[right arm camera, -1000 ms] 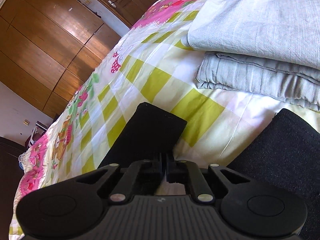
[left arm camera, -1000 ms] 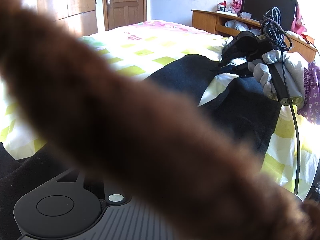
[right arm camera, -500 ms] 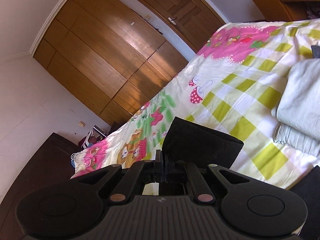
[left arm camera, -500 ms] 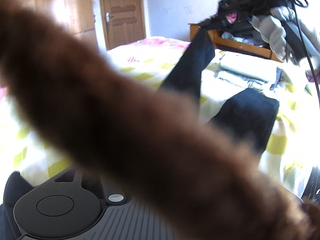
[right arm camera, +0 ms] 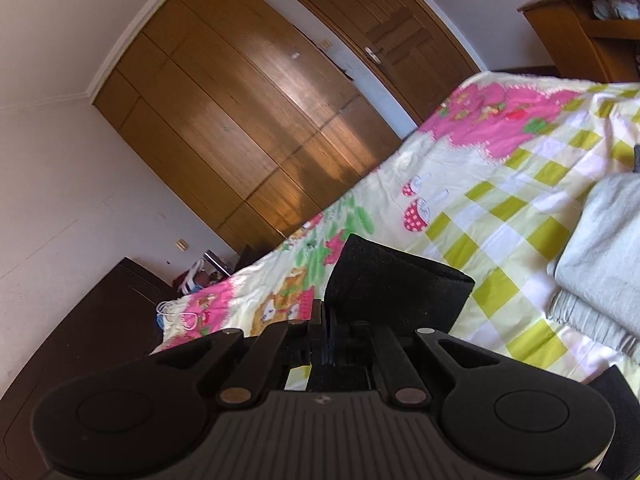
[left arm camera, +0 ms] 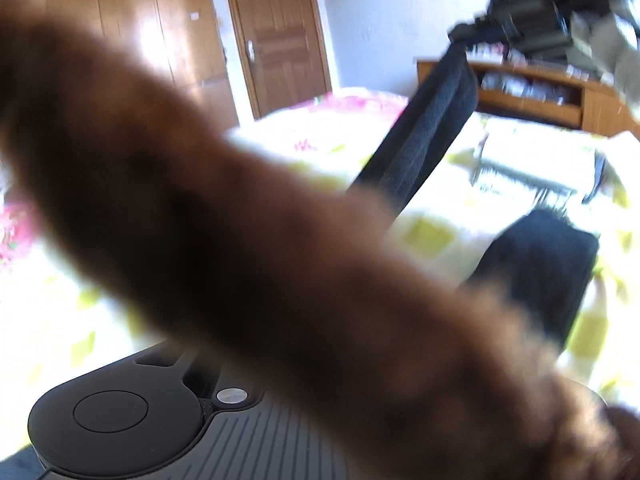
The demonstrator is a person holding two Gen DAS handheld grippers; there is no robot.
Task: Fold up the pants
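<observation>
We see the right gripper (right arm camera: 326, 336) clamped on one hem of the black pants (right arm camera: 396, 284), that leg pulled up off the checked bedspread (right arm camera: 500, 184); other leg lies flat on it. A blurred brown furry sleeve (left arm camera: 240, 220) hides the left gripper's fingers; jaws just closed fully, and we can't tell if cloth is pinched.

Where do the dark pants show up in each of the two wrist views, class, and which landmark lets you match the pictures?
Left wrist view: the dark pants rise as a lifted leg from centre to upper right, pinched by the right gripper; the other leg lies lower right.
Right wrist view: the cuff stands at lower centre, just beyond the shut fingers.
Shared landmark: the wooden door past the checked bedspread.
</observation>
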